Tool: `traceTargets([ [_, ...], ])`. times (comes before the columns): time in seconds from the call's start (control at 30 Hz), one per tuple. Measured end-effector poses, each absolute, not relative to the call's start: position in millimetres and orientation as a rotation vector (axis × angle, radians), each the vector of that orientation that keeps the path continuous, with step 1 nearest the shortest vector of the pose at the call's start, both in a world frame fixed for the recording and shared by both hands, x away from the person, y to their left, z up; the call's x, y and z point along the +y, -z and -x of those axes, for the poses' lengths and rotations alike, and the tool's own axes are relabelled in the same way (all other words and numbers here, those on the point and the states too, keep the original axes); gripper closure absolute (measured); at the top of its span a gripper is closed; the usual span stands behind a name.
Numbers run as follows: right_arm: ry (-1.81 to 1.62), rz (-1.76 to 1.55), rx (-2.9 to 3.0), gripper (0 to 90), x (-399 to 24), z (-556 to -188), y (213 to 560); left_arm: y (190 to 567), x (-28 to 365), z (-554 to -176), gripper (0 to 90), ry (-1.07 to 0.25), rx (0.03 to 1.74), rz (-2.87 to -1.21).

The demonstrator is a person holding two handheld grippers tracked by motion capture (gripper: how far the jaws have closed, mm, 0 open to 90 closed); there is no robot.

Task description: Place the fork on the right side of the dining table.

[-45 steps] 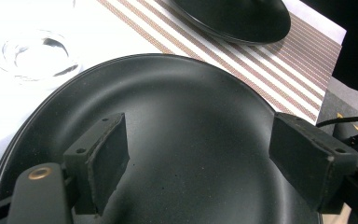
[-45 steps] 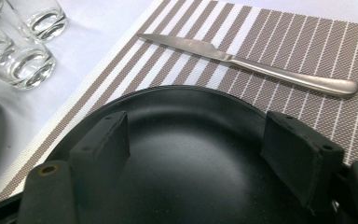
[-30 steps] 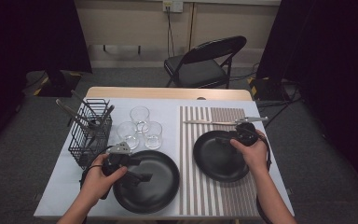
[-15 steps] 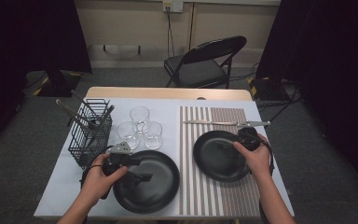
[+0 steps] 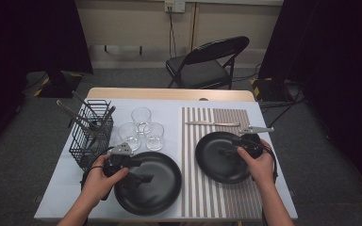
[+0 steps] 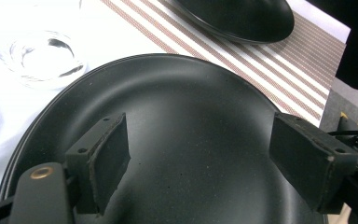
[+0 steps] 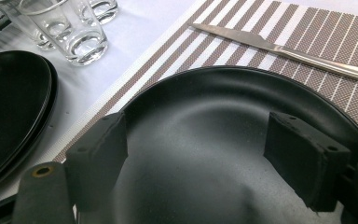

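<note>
Two black plates lie on the table. The left plate (image 5: pixel 158 186) (image 6: pixel 186 126) rests on the white cloth, and my left gripper (image 5: pixel 139 177) (image 6: pixel 212 161) hovers open over it, jaws wide apart with nothing between them. The right plate (image 5: pixel 217 157) (image 7: pixel 205 126) sits on the striped placemat (image 5: pixel 207 197). My right gripper (image 5: pixel 226 151) (image 7: pixel 209 161) stands open above that plate's right part, empty. A silver knife (image 5: pixel 213 124) (image 7: pixel 279 49) lies on the placemat just beyond the right plate.
Three clear glasses (image 5: pixel 141 129) (image 7: pixel 70 28) stand behind the left plate. A black wire basket (image 5: pixel 92 134) with utensils stands at the table's left. A folding chair (image 5: pixel 207 63) is beyond the far edge. Dark curtains flank the room.
My right gripper has drawn back from the knife toward me and now sits lower over the right plate. The left gripper has stayed put.
</note>
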State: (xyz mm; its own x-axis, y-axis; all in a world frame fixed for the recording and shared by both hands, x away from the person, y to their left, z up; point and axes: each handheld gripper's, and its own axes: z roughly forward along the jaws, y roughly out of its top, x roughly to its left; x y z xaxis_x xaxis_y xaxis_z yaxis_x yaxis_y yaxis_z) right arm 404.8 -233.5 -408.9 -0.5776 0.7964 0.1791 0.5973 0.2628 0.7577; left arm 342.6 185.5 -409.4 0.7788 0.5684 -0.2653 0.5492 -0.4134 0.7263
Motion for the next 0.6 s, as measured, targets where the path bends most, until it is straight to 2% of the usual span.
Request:
traceTargets([
  [0.6, -1.231, -1.295, 2.29, 20.6, -232.6, -388.1, 411.5, 408.8, 188.0, -344.2, 18.9, -0.058, 0.844, -2.102],
])
